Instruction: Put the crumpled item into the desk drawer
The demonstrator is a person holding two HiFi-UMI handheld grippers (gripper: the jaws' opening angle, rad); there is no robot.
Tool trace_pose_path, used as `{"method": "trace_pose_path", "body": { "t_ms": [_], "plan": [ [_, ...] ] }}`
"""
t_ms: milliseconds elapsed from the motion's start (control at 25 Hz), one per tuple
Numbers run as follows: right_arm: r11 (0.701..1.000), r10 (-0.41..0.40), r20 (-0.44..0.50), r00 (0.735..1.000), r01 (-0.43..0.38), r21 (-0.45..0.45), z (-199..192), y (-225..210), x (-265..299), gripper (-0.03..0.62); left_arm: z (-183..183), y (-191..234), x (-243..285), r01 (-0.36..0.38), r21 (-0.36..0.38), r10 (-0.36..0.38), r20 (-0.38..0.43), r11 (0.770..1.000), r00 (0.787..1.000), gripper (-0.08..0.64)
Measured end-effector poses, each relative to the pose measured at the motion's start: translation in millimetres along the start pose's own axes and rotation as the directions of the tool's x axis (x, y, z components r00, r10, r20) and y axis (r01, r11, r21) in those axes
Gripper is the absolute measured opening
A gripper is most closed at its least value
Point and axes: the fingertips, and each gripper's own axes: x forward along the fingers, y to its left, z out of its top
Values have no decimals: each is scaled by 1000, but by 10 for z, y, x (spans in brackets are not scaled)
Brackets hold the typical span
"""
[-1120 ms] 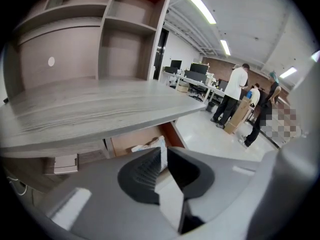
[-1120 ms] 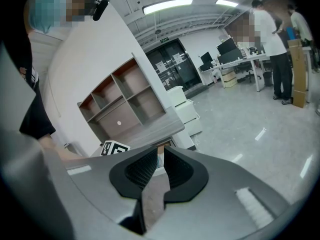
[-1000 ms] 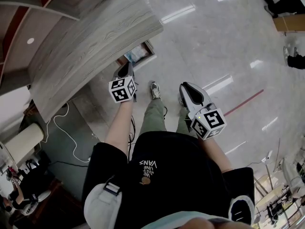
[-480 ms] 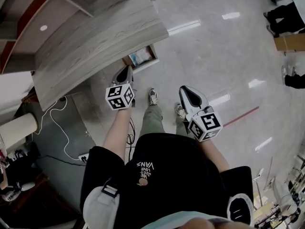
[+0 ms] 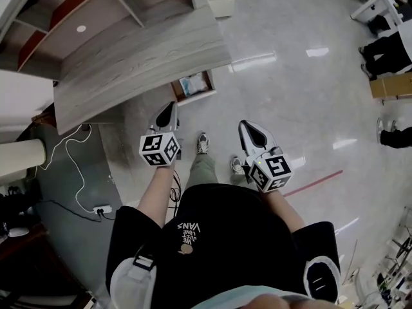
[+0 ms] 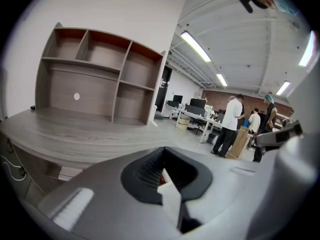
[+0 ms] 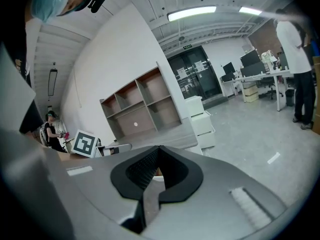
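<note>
Open-plan office, rows of desks [image 6: 201, 118] with monitors [image 6: 196, 103], strip ceiling lights [image 6: 196, 46], wooden desk [image 5: 141, 63] with shelving [image 6: 100, 76]

Left gripper [image 5: 170, 107] higher and farther from the open desk drawer [image 5: 193, 84], right gripper [image 5: 244, 126] slightly higher.

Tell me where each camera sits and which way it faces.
Head view: on the person's head, looking steeply down at the desk, its open drawer and floor; shows torso, forearms, legs, left gripper, right gripper.
Left gripper view: on the left gripper, looking across the desk top at the shelf unit; own shut fingers at the bottom.
Right gripper view: on the right gripper, facing white cabinets; own shut fingers below, the left's marker cube at left.
Shared: both gripper views see the shelf unit.
</note>
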Motion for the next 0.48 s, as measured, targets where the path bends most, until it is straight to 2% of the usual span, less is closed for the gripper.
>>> {"method": "trace_pose_path", "body": {
  "t_ms": [480],
  "plan": [
    [991, 122, 4, 992, -122, -63, 88, 109, -206, 2, 215, -480, -713, -37, 13, 35, 129, 999, 991, 52]
  ]
}}
